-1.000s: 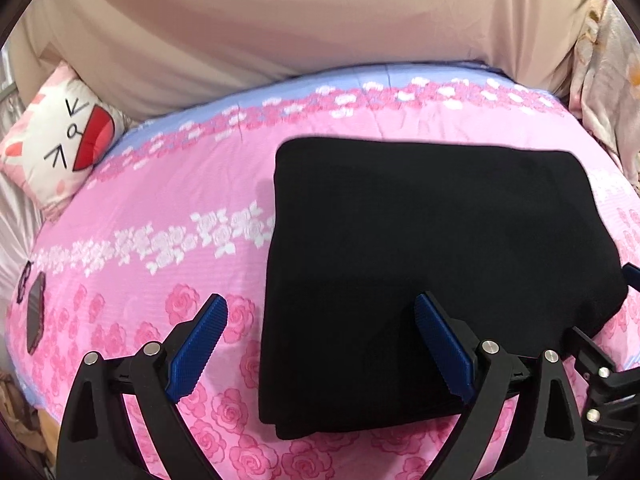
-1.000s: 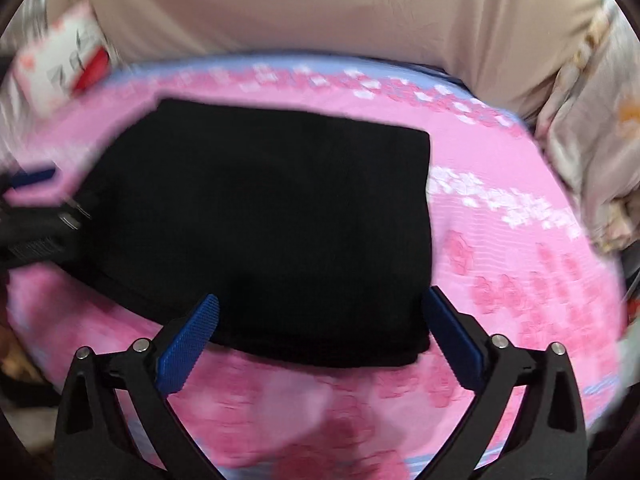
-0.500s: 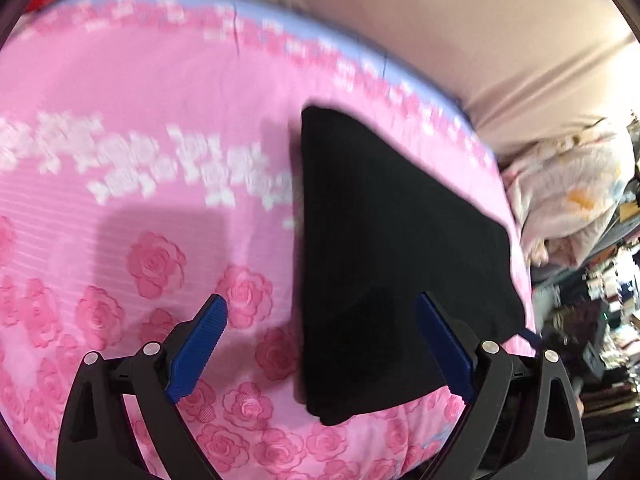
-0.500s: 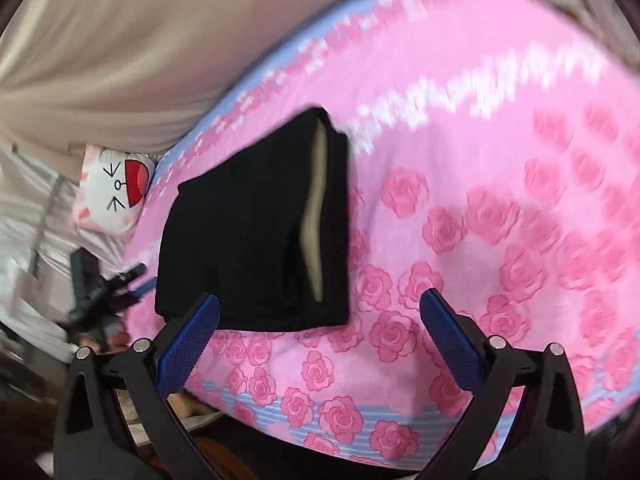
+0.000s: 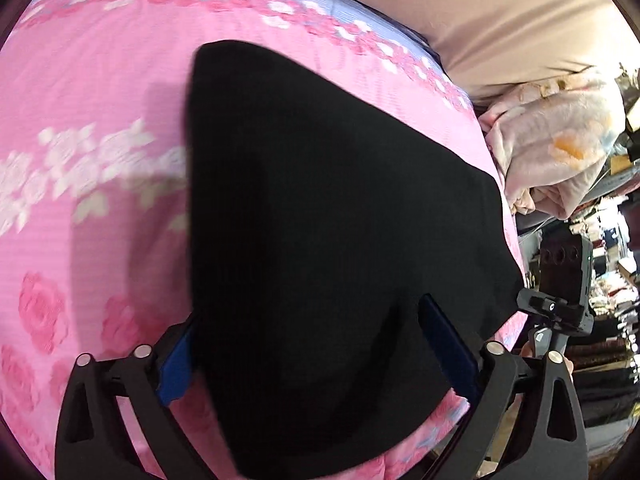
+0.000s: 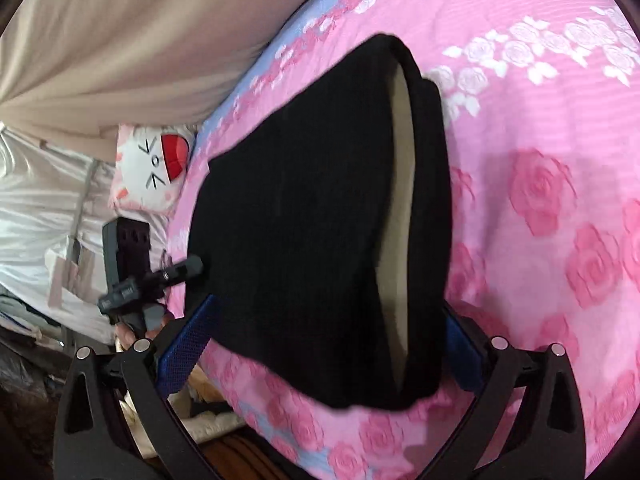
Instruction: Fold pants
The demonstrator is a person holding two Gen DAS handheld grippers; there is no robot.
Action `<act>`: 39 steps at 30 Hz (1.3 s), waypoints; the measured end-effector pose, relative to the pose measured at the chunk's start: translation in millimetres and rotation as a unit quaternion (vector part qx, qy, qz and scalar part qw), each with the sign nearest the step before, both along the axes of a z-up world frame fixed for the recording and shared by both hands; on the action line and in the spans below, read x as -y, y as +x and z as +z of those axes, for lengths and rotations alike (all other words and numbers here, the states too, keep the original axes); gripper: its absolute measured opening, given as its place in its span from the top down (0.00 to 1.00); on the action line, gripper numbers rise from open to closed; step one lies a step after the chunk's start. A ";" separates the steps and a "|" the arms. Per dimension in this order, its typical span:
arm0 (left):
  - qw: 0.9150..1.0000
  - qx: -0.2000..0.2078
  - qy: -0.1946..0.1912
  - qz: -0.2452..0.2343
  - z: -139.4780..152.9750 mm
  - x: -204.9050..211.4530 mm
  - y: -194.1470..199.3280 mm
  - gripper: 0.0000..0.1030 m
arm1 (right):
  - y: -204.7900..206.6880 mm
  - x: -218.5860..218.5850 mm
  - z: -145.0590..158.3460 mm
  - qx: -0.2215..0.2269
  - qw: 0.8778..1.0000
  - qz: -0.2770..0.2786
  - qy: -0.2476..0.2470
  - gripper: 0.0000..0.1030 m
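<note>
The black pants (image 5: 340, 220) lie folded into a thick stack on the pink rose bedspread (image 5: 80, 92). In the right wrist view the stack (image 6: 304, 216) shows its open side with a beige lining (image 6: 400, 208). My left gripper (image 5: 308, 352) is open, its blue-padded jaws straddling the stack's near corner. My right gripper (image 6: 324, 348) is open too, with its jaws on either side of the near end of the stack. Each gripper's body shows in the other's view: the right one (image 5: 560, 292) and the left one (image 6: 136, 276).
A beige curtain (image 5: 500, 12) hangs behind the bed. A cat-face pillow (image 6: 152, 160) lies at the bed's left end, and a pale floral blanket (image 5: 556, 148) is piled at the right end. The bed's edge and cluttered floor (image 5: 600, 320) lie just beyond the stack.
Both grippers have moved in from their sides and lowered until their open jaws straddle the ends of the folded pants. The pants have stayed in place.
</note>
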State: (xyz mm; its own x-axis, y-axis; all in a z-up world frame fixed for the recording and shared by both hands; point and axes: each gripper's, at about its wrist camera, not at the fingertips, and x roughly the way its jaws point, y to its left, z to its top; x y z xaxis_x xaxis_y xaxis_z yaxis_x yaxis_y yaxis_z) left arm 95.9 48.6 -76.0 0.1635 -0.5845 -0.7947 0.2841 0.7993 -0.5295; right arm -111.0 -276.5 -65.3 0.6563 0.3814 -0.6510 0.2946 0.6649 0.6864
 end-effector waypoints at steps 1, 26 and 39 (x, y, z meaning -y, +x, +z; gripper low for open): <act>1.000 0.005 0.001 -0.002 -0.1 4.4 2.7 0.06 | 0.5 0.8 0.3 0.007 1.000 -0.002 0.000 0.04; 0.976 0.204 -0.071 -0.020 129.4 -5.9 -42.8 0.71 | -1.4 -47.7 89.0 0.137 0.984 -0.022 -0.115 0.62; 0.932 0.361 -0.016 0.036 214.8 -1.0 33.4 0.71 | 99.5 -14.4 191.7 0.239 0.951 -0.020 -0.197 0.62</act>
State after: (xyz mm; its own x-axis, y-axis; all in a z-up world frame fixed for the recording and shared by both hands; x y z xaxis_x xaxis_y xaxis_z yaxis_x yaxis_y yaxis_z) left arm 129.3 49.6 138.8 0.6884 -0.5726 -0.4452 0.5215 0.8173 -0.2450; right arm -11.5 -262.0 126.4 0.9223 0.1382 -0.3609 0.0419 0.8927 0.4488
